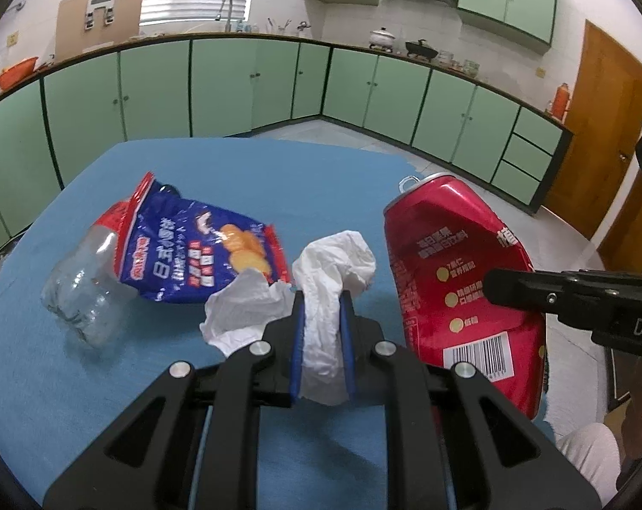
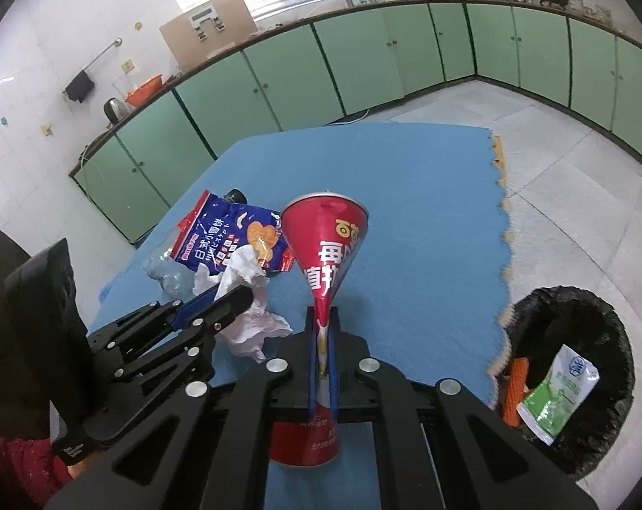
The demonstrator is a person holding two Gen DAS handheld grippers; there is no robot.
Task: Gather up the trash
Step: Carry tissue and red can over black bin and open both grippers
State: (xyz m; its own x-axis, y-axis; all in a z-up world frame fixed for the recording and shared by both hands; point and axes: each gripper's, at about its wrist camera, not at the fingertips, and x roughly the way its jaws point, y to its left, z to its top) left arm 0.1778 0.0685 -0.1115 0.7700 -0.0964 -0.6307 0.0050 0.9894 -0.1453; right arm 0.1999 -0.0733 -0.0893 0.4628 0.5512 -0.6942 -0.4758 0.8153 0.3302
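While the left gripper (image 1: 323, 297) pinches a crumpled white tissue (image 1: 333, 263) above the blue mat (image 1: 244, 170), the right gripper (image 2: 322, 318) squeezes a crushed red can (image 2: 327, 238) nearly flat. Behind them, a snack bag (image 1: 202, 250) half hides a clear bottle (image 1: 83, 289). The black-lined bin (image 2: 575, 361) is cut off at the right wrist view's edge.

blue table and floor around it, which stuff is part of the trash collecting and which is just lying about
Part of the job:
- crushed red drink can, clamped in the right gripper
- crumpled white tissue, clamped in the left gripper
- blue snack bag
- clear plastic bottle
- black-lined trash bin

Just lying about:
- white pot on the counter
- orange basin
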